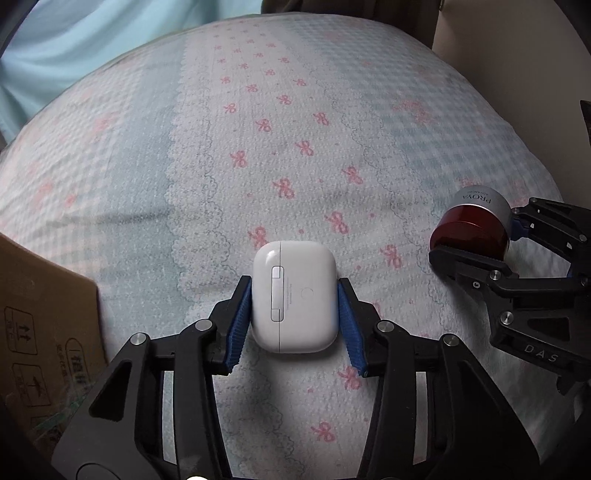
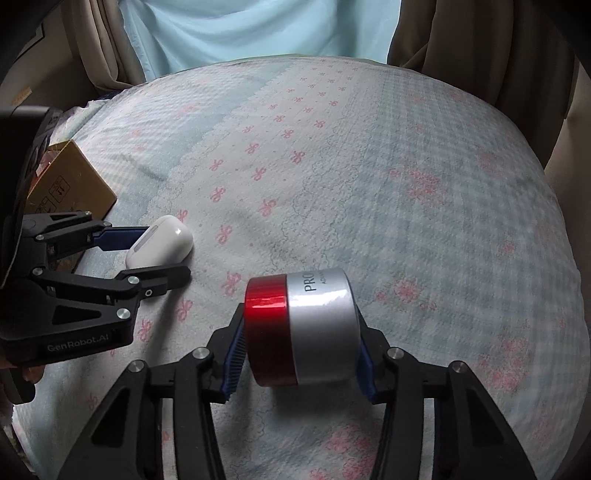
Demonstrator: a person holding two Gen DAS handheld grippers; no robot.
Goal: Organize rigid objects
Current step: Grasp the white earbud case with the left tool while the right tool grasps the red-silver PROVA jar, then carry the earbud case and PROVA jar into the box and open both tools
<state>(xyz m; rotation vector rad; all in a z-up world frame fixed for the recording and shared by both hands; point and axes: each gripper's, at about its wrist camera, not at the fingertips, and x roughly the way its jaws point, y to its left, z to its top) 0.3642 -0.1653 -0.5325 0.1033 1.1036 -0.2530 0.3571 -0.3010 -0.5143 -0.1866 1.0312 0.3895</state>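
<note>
My left gripper (image 1: 294, 295) is shut on a white earbud case (image 1: 294, 295), its blue pads against both sides, above the bed. The case also shows in the right wrist view (image 2: 162, 242), held in the left gripper (image 2: 162, 254) at the left. My right gripper (image 2: 300, 325) is shut on a round red jar with a silver lid (image 2: 300, 325), lying on its side between the pads. In the left wrist view the jar (image 1: 471, 225) and the right gripper (image 1: 476, 229) are at the far right.
A bedsheet with pink bows and blue checks (image 1: 288, 140) covers the bed (image 2: 406, 184). A brown cardboard box (image 1: 44, 314) stands at the left, also seen in the right wrist view (image 2: 74, 181). Curtains (image 2: 229, 29) hang behind the bed.
</note>
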